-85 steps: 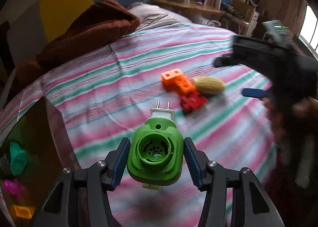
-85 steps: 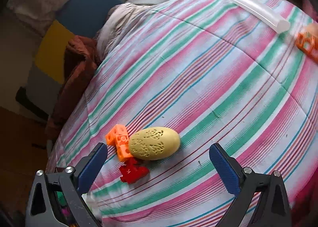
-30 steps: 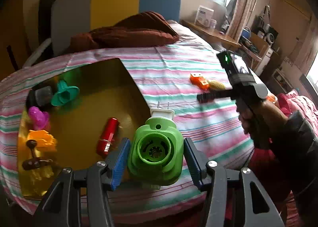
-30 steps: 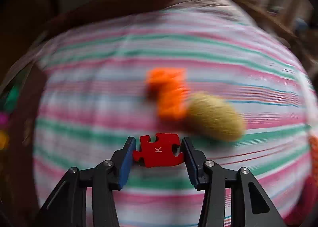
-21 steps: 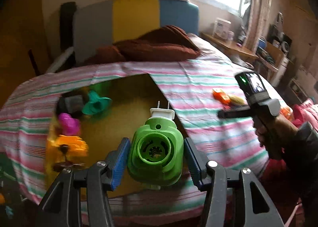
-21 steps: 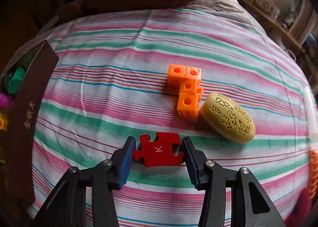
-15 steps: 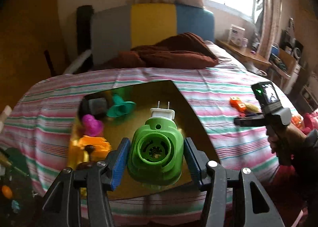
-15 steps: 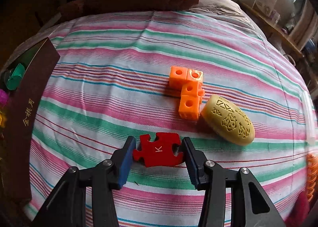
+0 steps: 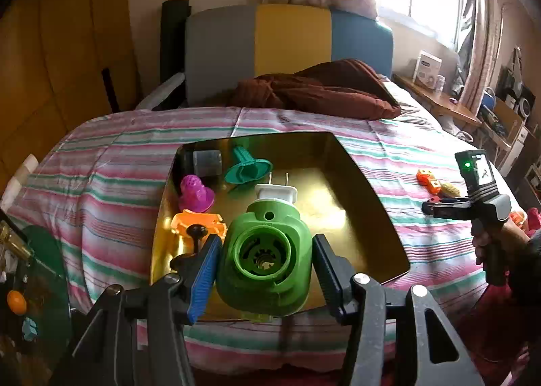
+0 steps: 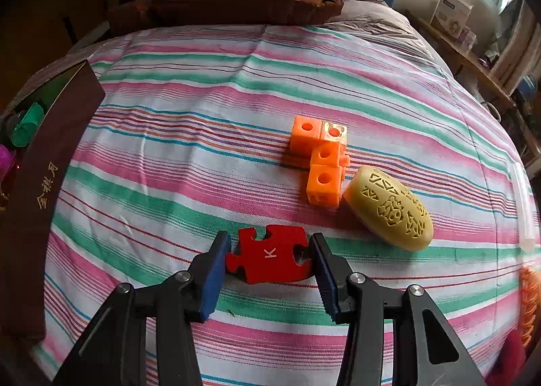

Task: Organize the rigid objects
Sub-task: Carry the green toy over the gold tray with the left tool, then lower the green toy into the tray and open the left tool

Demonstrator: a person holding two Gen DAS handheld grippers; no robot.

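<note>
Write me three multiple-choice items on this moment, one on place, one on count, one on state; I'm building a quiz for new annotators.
1. Where does the yellow oval piece lie?
A. inside the gold tray
B. on the striped bedspread beside the orange cube block
C. between the left gripper's fingers

2. How many cubes with a round hole on top show in the orange cube block?
A. two
B. four
C. six

3. What is the state of the right gripper?
A. open over the bedspread
B. shut on the green plug-in device
C. shut on the red puzzle piece

Key: 1 B, it lies on the striped bedspread against the block's end. 2 B, four holed cubes form an L. 3 C, both blue pads press the sides of the red puzzle piece marked K, while the left gripper holds the green plug-in device over the gold tray.
</note>
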